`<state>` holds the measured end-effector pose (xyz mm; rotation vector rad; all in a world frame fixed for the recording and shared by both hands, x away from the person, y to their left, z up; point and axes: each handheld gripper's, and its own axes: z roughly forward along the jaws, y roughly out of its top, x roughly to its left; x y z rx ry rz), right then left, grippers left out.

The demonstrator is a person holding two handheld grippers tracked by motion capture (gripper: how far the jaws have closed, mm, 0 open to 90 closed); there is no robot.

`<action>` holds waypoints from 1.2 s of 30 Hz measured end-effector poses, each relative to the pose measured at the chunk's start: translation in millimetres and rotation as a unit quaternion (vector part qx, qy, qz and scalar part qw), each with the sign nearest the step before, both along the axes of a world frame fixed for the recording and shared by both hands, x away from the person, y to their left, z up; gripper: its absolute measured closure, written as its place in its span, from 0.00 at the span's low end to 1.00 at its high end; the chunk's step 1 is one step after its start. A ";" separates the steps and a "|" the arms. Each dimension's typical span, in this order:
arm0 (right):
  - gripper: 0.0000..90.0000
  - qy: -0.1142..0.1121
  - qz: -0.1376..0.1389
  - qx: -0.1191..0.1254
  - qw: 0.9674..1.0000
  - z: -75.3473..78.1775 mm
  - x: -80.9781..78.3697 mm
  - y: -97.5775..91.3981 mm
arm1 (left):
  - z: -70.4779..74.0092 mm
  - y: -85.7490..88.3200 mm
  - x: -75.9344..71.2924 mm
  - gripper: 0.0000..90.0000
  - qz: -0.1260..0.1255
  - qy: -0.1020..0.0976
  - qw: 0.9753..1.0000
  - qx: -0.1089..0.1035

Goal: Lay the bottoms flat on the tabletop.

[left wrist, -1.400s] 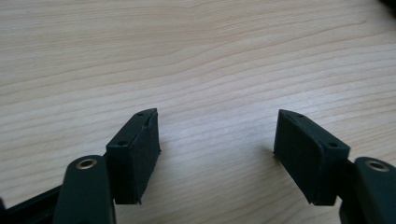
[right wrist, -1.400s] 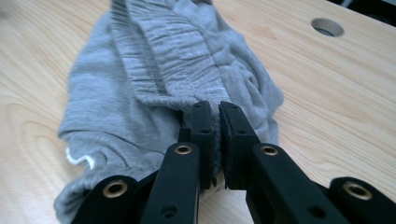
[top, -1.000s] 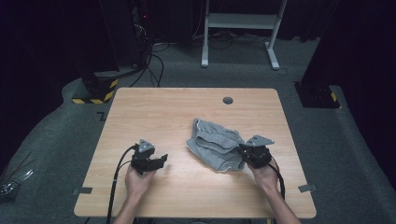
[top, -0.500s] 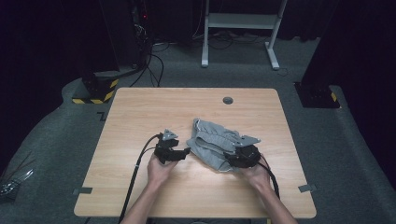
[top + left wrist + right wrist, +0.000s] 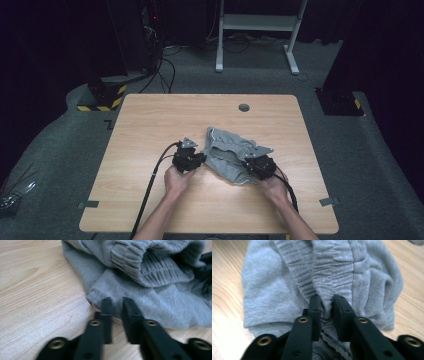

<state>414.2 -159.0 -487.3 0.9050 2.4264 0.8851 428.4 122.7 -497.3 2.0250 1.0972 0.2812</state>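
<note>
A crumpled grey garment [image 5: 232,150] with a ribbed elastic waistband lies right of the table's middle. My left gripper [image 5: 201,160] is at its left edge. In the left gripper view its jaws have just been closing and my left gripper [image 5: 117,301] pinches the hem of the garment [image 5: 150,297]. My right gripper [image 5: 249,166] is at the near right part of the cloth. Its jaws have also just been closing, and in the right gripper view my right gripper [image 5: 327,300] squeezes a bunched fold of the garment's [image 5: 332,272] waistband.
The wooden table [image 5: 150,130] has a round cable hole [image 5: 244,107] near its far edge and tape tabs at the near left [image 5: 88,204] and near right [image 5: 326,202]. A white stand [image 5: 260,30] and a striped base [image 5: 102,97] are on the floor behind.
My left hand has travelled right across the table from well left of the garment to its left edge. My right hand has shifted slightly left onto the cloth.
</note>
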 end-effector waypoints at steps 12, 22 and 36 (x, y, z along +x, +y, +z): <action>0.92 -0.013 0.011 0.048 0.999 24.2 -6.6 -13.1 | 6.1 1.0 -6.0 0.72 0.008 -0.019 1.000 -0.002; 0.92 -0.012 0.023 0.055 0.998 28.2 -6.9 -11.9 | -7.8 -6.8 12.7 0.51 0.025 0.014 1.000 -0.005; 0.92 -0.024 0.011 0.063 0.998 32.6 -7.3 -16.0 | 1.1 -9.0 -6.2 0.91 -0.025 0.011 0.999 0.031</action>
